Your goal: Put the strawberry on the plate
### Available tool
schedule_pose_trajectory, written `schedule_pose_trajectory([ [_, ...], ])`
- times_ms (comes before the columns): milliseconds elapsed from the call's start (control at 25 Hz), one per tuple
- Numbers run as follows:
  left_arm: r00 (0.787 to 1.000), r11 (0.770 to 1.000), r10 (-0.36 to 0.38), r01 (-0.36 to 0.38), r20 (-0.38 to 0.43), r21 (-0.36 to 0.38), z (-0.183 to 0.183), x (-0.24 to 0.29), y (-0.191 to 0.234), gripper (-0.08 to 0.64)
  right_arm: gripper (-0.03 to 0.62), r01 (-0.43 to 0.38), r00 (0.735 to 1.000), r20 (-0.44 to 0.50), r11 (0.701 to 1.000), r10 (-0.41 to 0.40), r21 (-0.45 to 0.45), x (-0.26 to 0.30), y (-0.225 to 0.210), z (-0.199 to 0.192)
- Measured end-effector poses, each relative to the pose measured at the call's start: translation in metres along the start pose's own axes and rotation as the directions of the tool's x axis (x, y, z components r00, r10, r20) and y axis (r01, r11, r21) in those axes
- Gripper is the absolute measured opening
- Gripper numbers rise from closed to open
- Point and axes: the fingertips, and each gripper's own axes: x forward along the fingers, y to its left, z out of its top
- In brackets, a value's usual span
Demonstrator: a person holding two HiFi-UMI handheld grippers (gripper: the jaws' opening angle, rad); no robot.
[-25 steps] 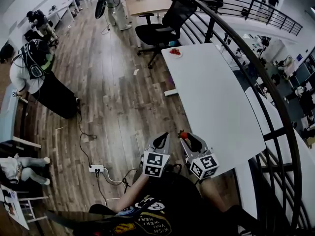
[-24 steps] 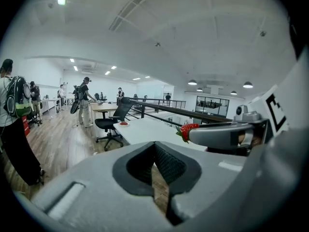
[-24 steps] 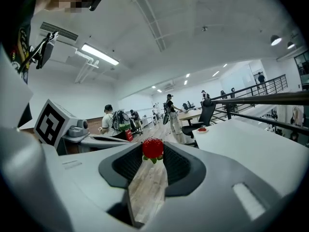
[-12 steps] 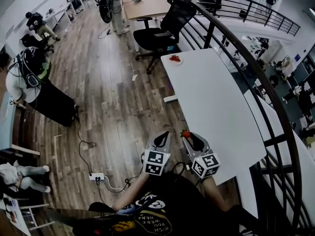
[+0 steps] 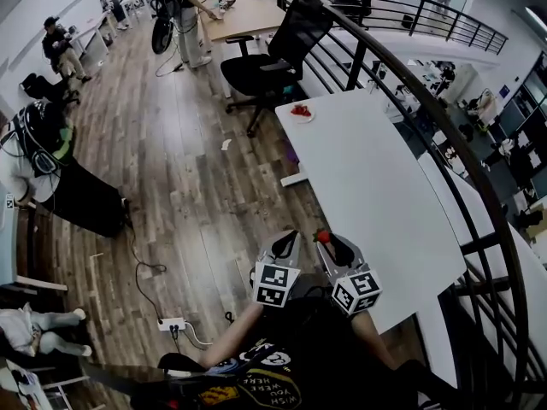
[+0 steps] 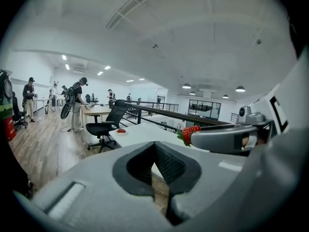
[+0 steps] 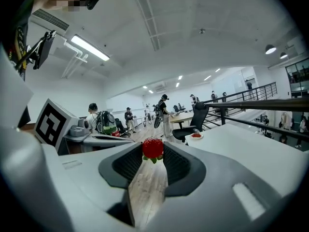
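Note:
A red strawberry [image 5: 321, 236] [image 7: 153, 149] is pinched at the tip of my right gripper [image 5: 324, 239] [image 7: 153, 151], in the air beside the near corner of the long white table [image 5: 376, 178]. The left gripper view shows the same strawberry [image 6: 190, 133] sticking out of the right gripper [image 6: 227, 138]. My left gripper [image 5: 285, 241] [image 6: 154, 144] hangs just left of it, shut and holding nothing. The small white plate [image 5: 301, 111] [image 6: 120, 131] [image 7: 196, 136] lies at the table's far end, far from both grippers, with something red on it.
A black office chair [image 5: 273, 54] stands beyond the plate. A dark curved railing [image 5: 444, 135] runs along the table's right side. On the wooden floor lie a power strip [image 5: 173, 324] and cables. Several people stand by desks at the far left and back.
Both grippers keep their pose and the strawberry stays held. The plate and table have slid slightly lower in the head view, and the people at the back have shifted.

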Motion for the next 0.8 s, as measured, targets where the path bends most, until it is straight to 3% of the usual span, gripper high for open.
schedule_pose_trajectory([
  [200,1.0,1.0,0.005,-0.005,-0.008,-0.027,-0.001,0.012,0.013,0.005,0.137,-0.029,0.998,-0.054,1.0,0.03,0.012,0.022,0.001,-0.01],
  [360,0.999,0.999,0.032,-0.032,-0.006,-0.039,0.013,0.028,0.029,0.005,0.137,-0.058,0.997,-0.045,0.998,0.058,-0.008,0.043,-0.008,0.009],
  [600,0.999,0.999,0.041,-0.04,0.018,-0.023,0.05,0.063,0.035,0.005,0.137,-0.062,0.998,-0.011,0.998,0.062,-0.029,0.063,-0.042,0.047],
  [800,1.0,1.0,0.018,-0.018,0.011,-0.006,0.061,0.103,0.023,0.005,0.137,-0.05,0.999,0.006,0.999,0.05,-0.015,0.067,-0.079,0.056],
])
